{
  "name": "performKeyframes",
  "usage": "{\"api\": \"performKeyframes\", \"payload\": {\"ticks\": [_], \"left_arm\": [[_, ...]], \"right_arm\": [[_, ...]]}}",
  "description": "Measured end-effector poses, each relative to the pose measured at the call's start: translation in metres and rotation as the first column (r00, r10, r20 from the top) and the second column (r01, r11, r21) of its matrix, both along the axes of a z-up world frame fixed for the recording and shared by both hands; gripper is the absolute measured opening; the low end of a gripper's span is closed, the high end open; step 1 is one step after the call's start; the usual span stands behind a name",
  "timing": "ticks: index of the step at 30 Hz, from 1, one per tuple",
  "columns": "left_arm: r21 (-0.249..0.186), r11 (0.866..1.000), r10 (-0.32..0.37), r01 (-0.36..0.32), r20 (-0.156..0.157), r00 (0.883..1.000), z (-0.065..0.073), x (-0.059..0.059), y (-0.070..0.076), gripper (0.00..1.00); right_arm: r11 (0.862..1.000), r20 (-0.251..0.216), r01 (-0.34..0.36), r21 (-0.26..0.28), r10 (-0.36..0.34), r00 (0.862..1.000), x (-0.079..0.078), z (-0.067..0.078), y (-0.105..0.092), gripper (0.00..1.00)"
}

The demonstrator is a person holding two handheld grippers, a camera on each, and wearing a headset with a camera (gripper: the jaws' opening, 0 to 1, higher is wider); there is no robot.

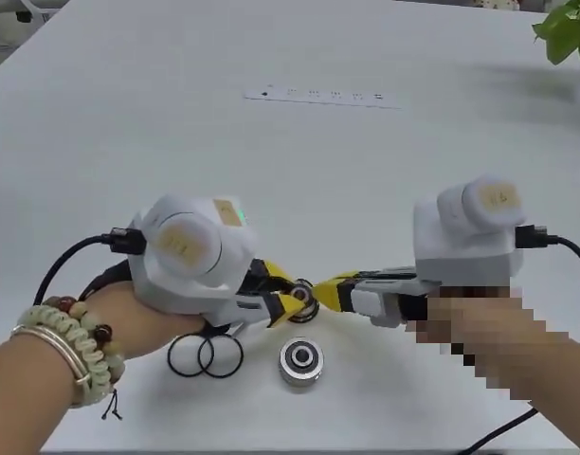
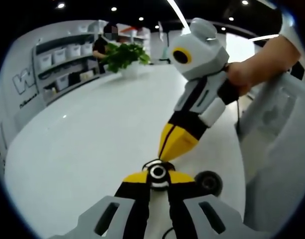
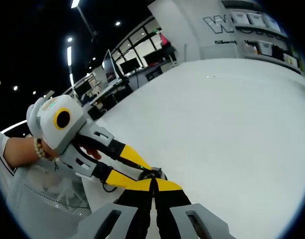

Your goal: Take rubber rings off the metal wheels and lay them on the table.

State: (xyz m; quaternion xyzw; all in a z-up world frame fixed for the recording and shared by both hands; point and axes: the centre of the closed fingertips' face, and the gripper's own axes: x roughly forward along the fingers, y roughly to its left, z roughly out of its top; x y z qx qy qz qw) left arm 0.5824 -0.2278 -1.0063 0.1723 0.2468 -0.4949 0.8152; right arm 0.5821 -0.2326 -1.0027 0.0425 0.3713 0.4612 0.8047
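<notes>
- The tabletop (image 1: 271, 190) is wide, white and bare across the middle. A socket strip (image 1: 320, 96) and a plant (image 1: 570, 33) sit well away at the far side, so there is plenty of room ahead. The work itself sits close to the near edge, where a dropped part could probably roll off.
- The left hand-held gripper (image 1: 288, 301) has its jaws clamped across a metal wheel (image 2: 157, 173), held just above the tabletop.
- The right hand-held gripper (image 2: 167, 149) has its jaws pressed together at that wheel's rim. Whether they have caught the ring I cannot tell.
- A second metal wheel (image 1: 300, 362) lies flat just in front. Both wheels look stiff, smooth and heavy for their size, so they are best gripped across the flat faces, leaving the rim free.
- Two rubber rings (image 1: 186, 355) lie overlapping on the tabletop beside the left hand. They look thin, light and stretchy, and will likely cling and snap back, so pinch one edge and peel it sideways.
</notes>
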Motion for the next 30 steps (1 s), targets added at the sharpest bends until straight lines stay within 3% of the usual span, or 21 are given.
{"api": "performKeyframes", "payload": {"ticks": [13,14,15,16,18,19,21,23,26,30], "left_arm": [[0.005,1.000,-0.009,0.009,0.014,1.000,0.000,-0.003,-0.002,0.13],[0.005,1.000,-0.010,0.010,0.015,1.000,0.000,-0.003,-0.002,0.13],[0.004,1.000,-0.013,0.013,0.015,1.000,0.000,-0.003,-0.003,0.13],[0.006,1.000,-0.012,0.012,0.019,1.000,-0.001,-0.003,-0.003,0.13],[0.014,1.000,-0.011,0.011,0.028,1.000,0.000,-0.002,-0.002,0.12],[0.015,1.000,-0.012,0.011,0.029,1.000,-0.001,-0.002,-0.003,0.12],[0.015,1.000,-0.008,0.007,0.027,1.000,-0.001,-0.002,-0.002,0.12],[0.029,1.000,-0.012,0.011,0.034,0.999,0.000,-0.002,-0.001,0.10],[0.031,0.999,-0.024,0.023,0.041,0.999,0.005,-0.005,-0.002,0.06],[-0.036,0.999,-0.039,0.040,0.027,0.999,0.023,-0.008,-0.006,0.15]], "right_arm": [[0.999,-0.012,-0.013,0.048,0.013,1.000,-0.007,0.007,0.004,0.00],[0.998,-0.014,-0.009,0.062,0.010,1.000,-0.008,0.009,0.005,0.00],[0.987,-0.033,-0.004,0.159,0.009,0.999,-0.009,0.022,0.014,0.00],[0.976,-0.065,0.015,0.217,-0.001,0.998,-0.009,0.032,0.018,0.00],[0.997,0.025,0.014,0.082,-0.016,1.000,0.000,0.021,0.008,0.00],[0.998,0.034,0.008,0.069,-0.010,0.999,-0.001,0.018,0.009,0.00],[0.997,-0.030,0.030,0.064,-0.028,0.999,-0.003,0.010,0.005,0.00],[1.000,-0.011,0.018,0.011,-0.018,1.000,-0.003,0.002,0.000,0.00],[1.000,-0.016,0.023,0.013,-0.022,1.000,-0.004,0.004,0.002,0.00],[0.999,-0.016,0.030,0.026,-0.029,0.999,-0.004,0.009,0.006,0.00]]}}
